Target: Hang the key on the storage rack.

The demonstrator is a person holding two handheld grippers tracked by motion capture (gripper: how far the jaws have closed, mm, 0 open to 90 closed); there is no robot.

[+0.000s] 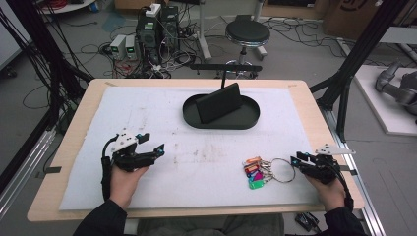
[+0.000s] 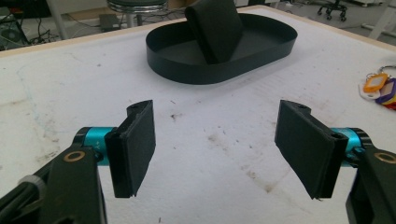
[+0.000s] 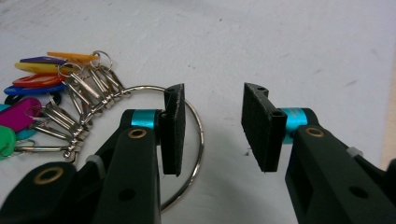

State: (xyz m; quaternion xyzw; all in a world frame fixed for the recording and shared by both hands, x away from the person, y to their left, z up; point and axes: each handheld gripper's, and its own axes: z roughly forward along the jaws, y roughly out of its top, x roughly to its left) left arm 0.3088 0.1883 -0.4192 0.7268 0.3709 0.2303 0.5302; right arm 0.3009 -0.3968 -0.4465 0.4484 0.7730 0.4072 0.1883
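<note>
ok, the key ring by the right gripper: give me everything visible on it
The key ring is a large thin metal loop lying flat on the white mat. Small split rings on its left side carry a fan of coloured plastic tags: orange, purple, red, blue, magenta, green. The right gripper is open at the loop's right side, one of its fingers over the wire; contact cannot be told.

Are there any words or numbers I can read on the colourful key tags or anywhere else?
No text can be read anywhere.
Key tags: coloured plastic faces, seen edge-on, any writing too small to tell.
Black tray: plain, no label.
Cardboard box at the back: a dark printed mark, cut off and blurred, unreadable.
</note>
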